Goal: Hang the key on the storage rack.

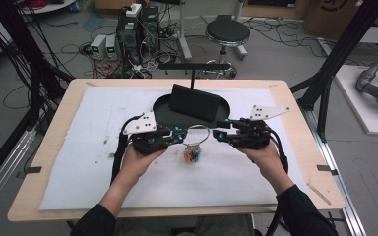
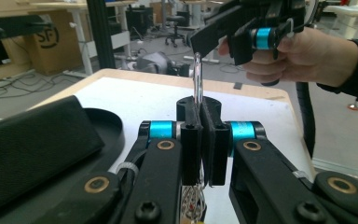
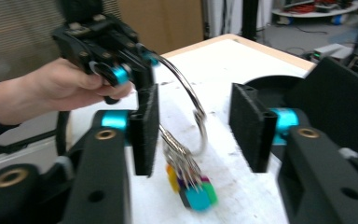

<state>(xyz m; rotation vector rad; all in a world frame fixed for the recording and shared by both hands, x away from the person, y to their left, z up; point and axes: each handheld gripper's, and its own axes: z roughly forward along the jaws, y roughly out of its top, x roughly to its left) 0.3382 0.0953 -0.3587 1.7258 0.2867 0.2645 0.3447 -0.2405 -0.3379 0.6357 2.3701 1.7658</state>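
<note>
- Key ring (image 1: pixel 197 133) hangs between our two tongs, above the white mat on the counter (image 1: pixel 54 196), in front of the black tray (image 1: pixel 160 105).
- Our left tongs (image 2: pixel 200 121) are clamped on the ring's wire.
- Our right tongs (image 3: pixel 193 128) stand apart, the ring loose between them.
- Coloured tags (image 3: pixel 191 189) dangle below.

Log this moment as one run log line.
left gripper: shut on ring | right gripper: open, ring between fingers | tags: hanging over mat | tray: behind
</note>
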